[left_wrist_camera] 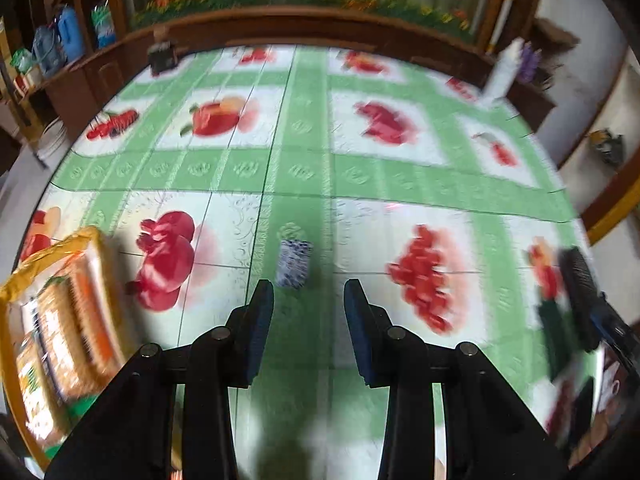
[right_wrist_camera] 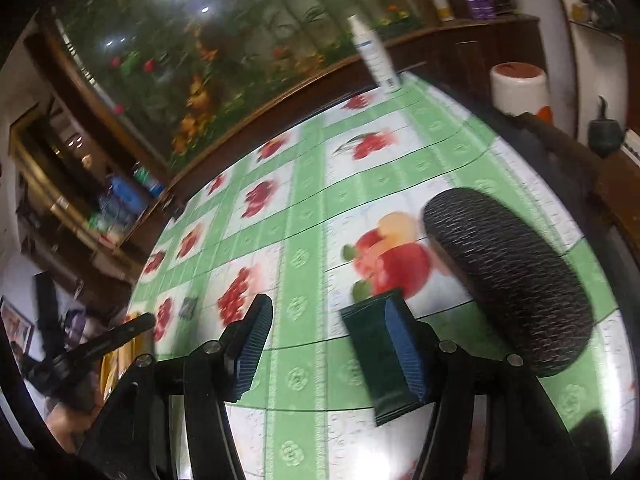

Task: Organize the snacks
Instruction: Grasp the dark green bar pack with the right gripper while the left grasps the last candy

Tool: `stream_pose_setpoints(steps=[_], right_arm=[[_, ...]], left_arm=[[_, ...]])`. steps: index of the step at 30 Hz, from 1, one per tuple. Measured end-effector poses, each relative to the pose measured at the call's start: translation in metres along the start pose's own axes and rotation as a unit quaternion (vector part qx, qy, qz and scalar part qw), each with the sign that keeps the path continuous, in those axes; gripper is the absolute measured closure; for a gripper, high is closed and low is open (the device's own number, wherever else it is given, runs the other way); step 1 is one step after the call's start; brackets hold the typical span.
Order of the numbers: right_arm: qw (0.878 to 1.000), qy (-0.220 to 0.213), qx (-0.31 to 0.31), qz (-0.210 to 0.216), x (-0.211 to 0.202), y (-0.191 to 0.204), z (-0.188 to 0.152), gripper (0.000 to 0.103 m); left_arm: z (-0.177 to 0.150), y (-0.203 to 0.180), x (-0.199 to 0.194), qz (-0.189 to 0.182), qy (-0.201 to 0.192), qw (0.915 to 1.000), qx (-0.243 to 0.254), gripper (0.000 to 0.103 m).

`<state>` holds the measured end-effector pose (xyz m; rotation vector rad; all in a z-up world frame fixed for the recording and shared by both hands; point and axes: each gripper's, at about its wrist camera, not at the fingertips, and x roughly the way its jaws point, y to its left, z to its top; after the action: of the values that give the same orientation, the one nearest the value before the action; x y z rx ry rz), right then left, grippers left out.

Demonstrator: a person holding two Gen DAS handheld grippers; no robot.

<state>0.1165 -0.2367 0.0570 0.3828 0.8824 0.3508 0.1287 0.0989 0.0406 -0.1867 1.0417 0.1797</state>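
In the left wrist view the left tongs (left_wrist_camera: 308, 300) stand apart with nothing between them, above the table (left_wrist_camera: 304, 160) with its green fruit-print cloth. Just ahead of their tips lies a small blue-and-white wrapped snack (left_wrist_camera: 294, 263), clear of both pads. A large yellow biscuit pack (left_wrist_camera: 60, 320) sits to their left, blurred. In the right wrist view the right tongs (right_wrist_camera: 330, 322) are parted and grip nothing; a dark green packet (right_wrist_camera: 374, 354) lies flat on the cloth against the inner face of the right-hand pad (right_wrist_camera: 406, 350). A black woven basket (right_wrist_camera: 508, 280) stands just right of them.
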Motion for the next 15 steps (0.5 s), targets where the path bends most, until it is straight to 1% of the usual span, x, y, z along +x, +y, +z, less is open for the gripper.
stream_pose_setpoints(steps=[2, 5, 8, 9, 10, 11, 12, 13, 15], right_arm=[[1.000, 0.013, 0.007, 0.002, 0.002, -0.006, 0.001, 0.041], [0.999, 0.039, -0.006, 0.005, 0.010, -0.007, 0.001, 0.041], [0.999, 0.049, -0.022, 0.001, 0.013, -0.001, -0.002, 0.041], [0.998, 0.049, -0.025, -0.005, 0.014, 0.000, -0.003, 0.041], [0.998, 0.049, -0.028, -0.009, 0.013, 0.002, -0.004, 0.041], [0.998, 0.052, -0.031, -0.011, 0.015, 0.002, -0.005, 0.041], [0.998, 0.053, -0.032, -0.014, 0.016, 0.003, -0.005, 0.041], [0.998, 0.054, -0.034, -0.019, 0.016, 0.004, -0.006, 0.041], [0.997, 0.055, -0.042, -0.033, 0.017, 0.005, -0.006, 0.040]], left_arm=[[0.003, 0.000, 0.017, 0.014, 0.011, 0.9998, -0.002, 0.069], [0.006, -0.001, 0.027, 0.033, 0.009, 0.9994, 0.001, 0.069], [0.010, -0.005, 0.039, 0.041, 0.020, 0.9989, 0.010, 0.069], [0.011, -0.006, 0.039, 0.037, 0.012, 0.9992, 0.009, 0.069], [0.012, -0.008, 0.040, 0.038, 0.012, 0.9992, 0.011, 0.069], [0.013, -0.009, 0.039, 0.039, 0.013, 0.9991, 0.013, 0.072], [0.013, -0.009, 0.039, 0.038, 0.012, 0.9991, 0.012, 0.077], [0.012, -0.011, 0.038, 0.037, 0.010, 0.9992, 0.012, 0.086], [0.009, -0.013, 0.037, 0.040, 0.005, 0.9991, 0.016, 0.086]])
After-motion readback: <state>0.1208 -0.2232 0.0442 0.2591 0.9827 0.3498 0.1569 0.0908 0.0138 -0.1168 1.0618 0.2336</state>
